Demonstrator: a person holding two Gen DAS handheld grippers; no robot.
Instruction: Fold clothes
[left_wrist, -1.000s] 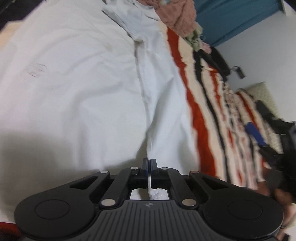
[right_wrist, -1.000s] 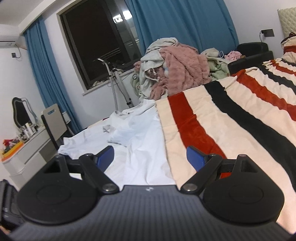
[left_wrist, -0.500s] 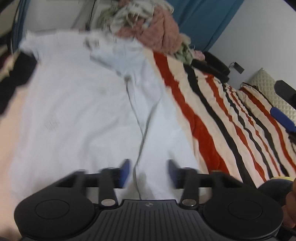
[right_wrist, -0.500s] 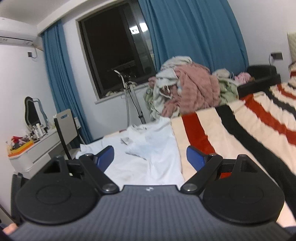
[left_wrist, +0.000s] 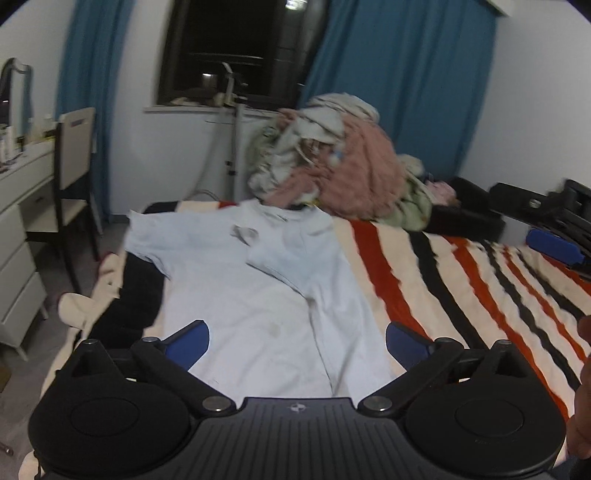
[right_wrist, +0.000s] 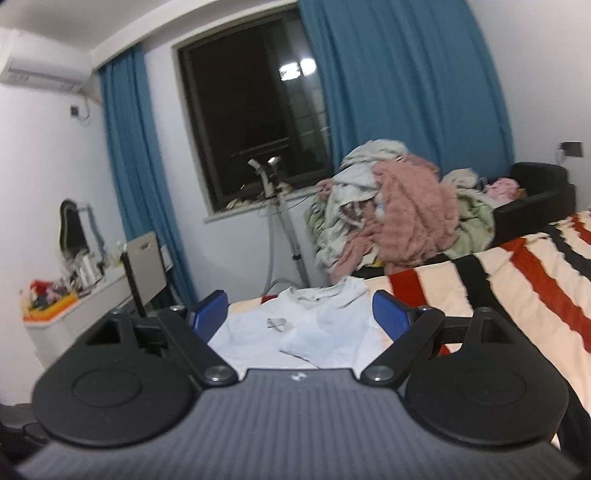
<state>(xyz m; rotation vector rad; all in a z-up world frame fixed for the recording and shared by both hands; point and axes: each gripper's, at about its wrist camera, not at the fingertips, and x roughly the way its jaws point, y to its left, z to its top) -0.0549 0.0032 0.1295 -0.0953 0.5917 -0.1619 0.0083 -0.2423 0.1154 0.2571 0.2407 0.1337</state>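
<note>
Partly folded white T-shirt (left_wrist: 258, 306) on striped blanket (left_wrist: 461, 280), hem hidden, stain perhaps.

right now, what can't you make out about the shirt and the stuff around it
- White short-sleeved t-shirt: its hem, left wrist view, is hidden behind the black left gripper.
- Same shirt, right wrist view: only the collar end shows; the right gripper covers the rest.
- Small grey mark on the chest: too blurred to read.
- Heap of pink and cream clothes: separate garments cannot be told apart.
</note>
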